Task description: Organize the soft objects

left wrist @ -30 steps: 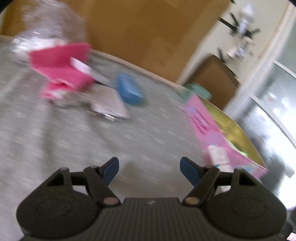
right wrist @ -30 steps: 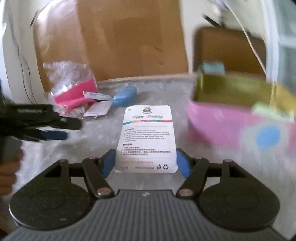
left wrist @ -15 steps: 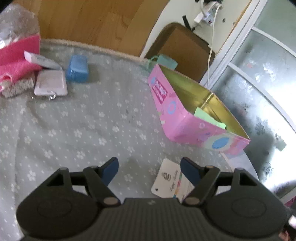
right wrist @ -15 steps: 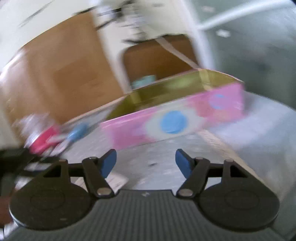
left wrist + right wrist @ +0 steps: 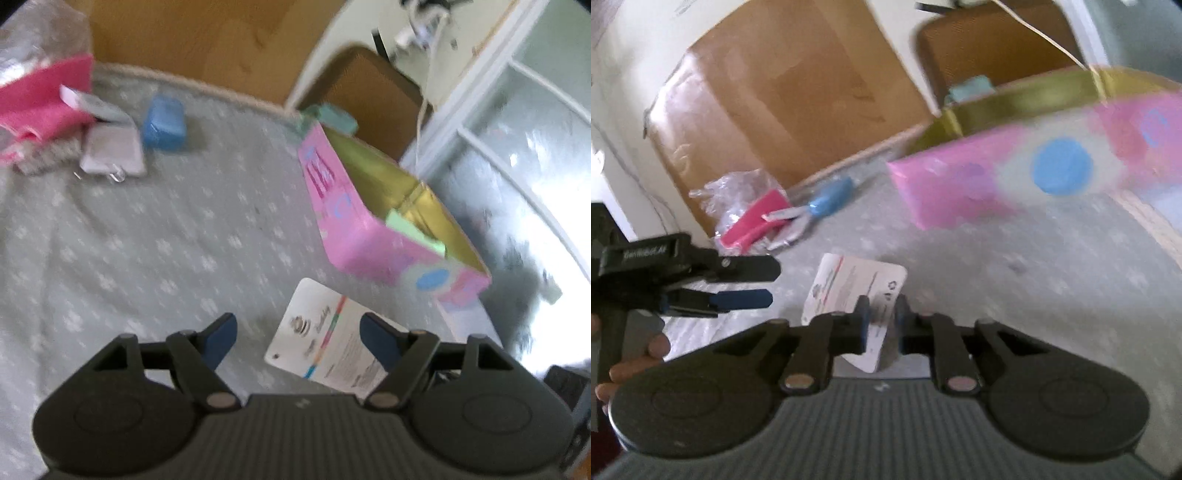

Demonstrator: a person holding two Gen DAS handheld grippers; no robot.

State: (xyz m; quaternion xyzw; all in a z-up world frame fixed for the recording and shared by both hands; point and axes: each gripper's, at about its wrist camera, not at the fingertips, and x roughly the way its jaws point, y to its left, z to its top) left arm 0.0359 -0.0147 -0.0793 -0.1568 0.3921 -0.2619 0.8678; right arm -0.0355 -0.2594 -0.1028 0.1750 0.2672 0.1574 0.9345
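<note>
while closing, right hand-held gripper (image 5: 881,319) pinches white card (image 5: 857,284).

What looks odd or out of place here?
The white card is a stiff printed card, not a soft object, yet the right hand-held gripper is closing on its near edge. Nothing looks spilled or damaged; the pink box stands upright.

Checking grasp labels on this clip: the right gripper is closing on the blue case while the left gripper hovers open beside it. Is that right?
Not quite. The right gripper is closing on the white printed card, not the blue case, which lies far back by the pink cloth. The right wrist view shows it. The left gripper does hover open beside it.
</note>
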